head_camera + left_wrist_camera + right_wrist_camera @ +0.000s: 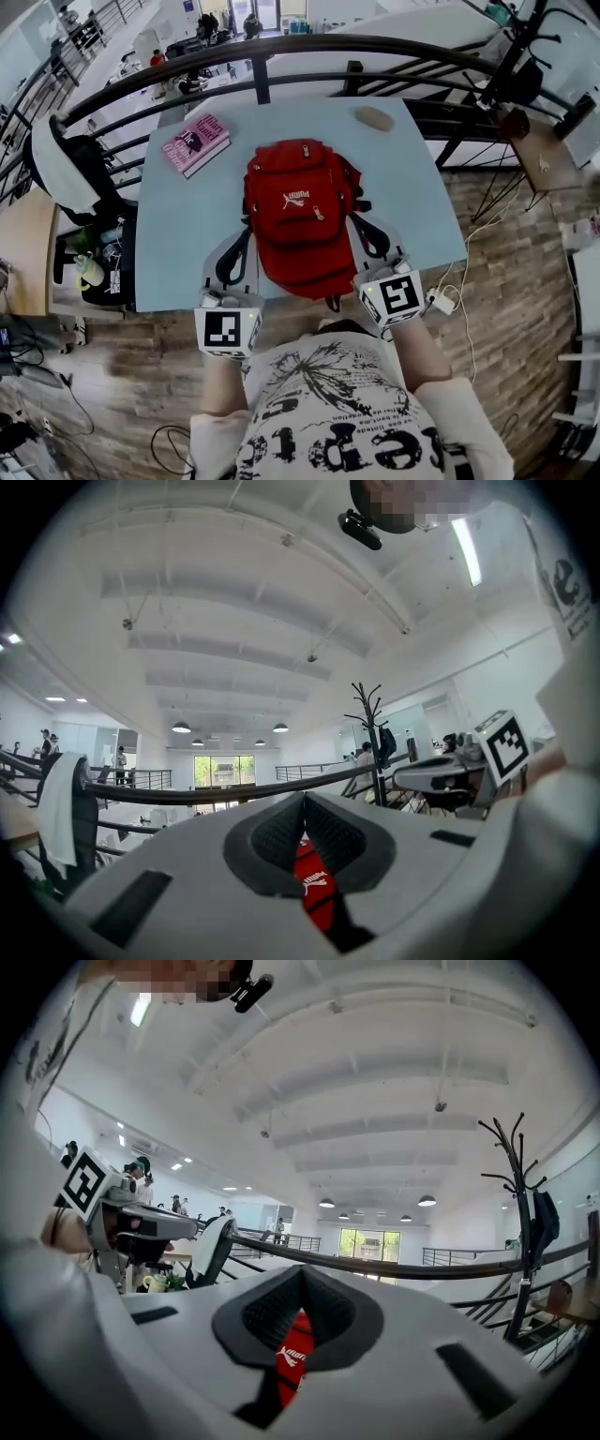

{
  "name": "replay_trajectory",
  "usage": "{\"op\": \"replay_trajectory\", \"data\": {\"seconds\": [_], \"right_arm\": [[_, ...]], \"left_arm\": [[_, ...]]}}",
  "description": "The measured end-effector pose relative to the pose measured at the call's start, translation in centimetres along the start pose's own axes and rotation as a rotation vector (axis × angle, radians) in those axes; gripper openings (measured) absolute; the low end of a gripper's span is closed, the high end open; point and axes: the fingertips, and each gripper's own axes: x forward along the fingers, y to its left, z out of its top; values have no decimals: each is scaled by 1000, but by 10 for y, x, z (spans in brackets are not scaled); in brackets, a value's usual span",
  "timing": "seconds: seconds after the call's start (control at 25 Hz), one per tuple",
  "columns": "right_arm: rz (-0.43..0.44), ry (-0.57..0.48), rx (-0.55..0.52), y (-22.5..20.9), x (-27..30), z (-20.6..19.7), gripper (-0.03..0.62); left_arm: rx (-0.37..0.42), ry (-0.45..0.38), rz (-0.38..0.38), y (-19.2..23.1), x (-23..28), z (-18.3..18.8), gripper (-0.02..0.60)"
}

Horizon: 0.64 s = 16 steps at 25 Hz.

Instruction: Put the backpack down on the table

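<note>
A red backpack with black straps hangs in front of me over the pale blue table; its lower end juts past the table's near edge. My left gripper is at the bag's left side and my right gripper at its right side, both pointing level. In the left gripper view the left gripper has its jaws together, with the red backpack showing just below the pads. The right gripper looks the same, over the red fabric. Exactly where the pads pinch is hidden.
A pink book lies at the table's far left and a brown oval object at its far right. A dark curved railing runs behind the table. A chair with white cloth stands left; cables and a power strip lie on the wooden floor.
</note>
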Motion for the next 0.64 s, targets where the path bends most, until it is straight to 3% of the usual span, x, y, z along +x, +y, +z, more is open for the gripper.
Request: {"op": "replay_trajectory", "data": {"seconds": [0.64], "right_arm": [[-15,12,-18,7,1,-8,-9]], "left_arm": [[-43,-1,20,15,-4,-12,11]]}}
